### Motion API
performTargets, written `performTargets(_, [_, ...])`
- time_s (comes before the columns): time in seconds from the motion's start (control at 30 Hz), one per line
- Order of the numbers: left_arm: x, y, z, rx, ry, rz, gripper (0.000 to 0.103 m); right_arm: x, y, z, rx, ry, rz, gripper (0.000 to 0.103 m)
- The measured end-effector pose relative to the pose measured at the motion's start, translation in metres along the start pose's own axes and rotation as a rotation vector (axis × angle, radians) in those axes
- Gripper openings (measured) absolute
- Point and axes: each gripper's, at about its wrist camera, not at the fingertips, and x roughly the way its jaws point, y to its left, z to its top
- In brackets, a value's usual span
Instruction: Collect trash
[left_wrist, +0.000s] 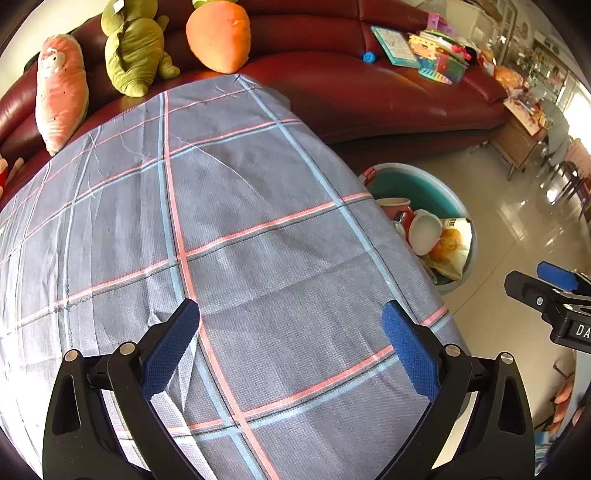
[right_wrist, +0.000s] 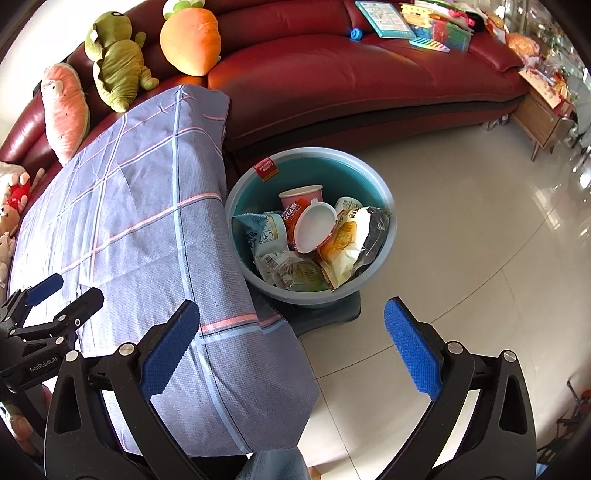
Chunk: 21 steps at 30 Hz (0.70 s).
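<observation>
A teal basin (right_wrist: 384, 192) sits on the floor at the table's right side, filled with trash: a pink paper cup (right_wrist: 301, 195), a white round lid (right_wrist: 314, 227), and several snack wrappers (right_wrist: 347, 243). The same basin (left_wrist: 417, 184) shows past the table's edge in the left wrist view. My left gripper (left_wrist: 291, 336) hangs open over the grey plaid tablecloth (left_wrist: 240, 221), nothing between its blue pads. My right gripper (right_wrist: 291, 336) is open too, above the table's corner and the floor, short of the basin. The left gripper (right_wrist: 64, 295) also appears at the left of the right wrist view.
A dark red leather sofa (right_wrist: 351, 77) curves behind the table, with plush toys: a green one (right_wrist: 118, 70), an orange carrot (right_wrist: 190, 40) and a pink one (right_wrist: 64, 107). Books and toys (right_wrist: 424, 26) lie on its seat. Glossy tiled floor (right_wrist: 480, 240) spreads right.
</observation>
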Motion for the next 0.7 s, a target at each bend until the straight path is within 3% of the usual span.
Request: performTargets(0.7, [0.014, -0.003, -0.002, 0.004, 0.045, -0.006, 0.099, 0.007, -0.007, 0.001, -0.003, -0.011, -0.039, 0.096])
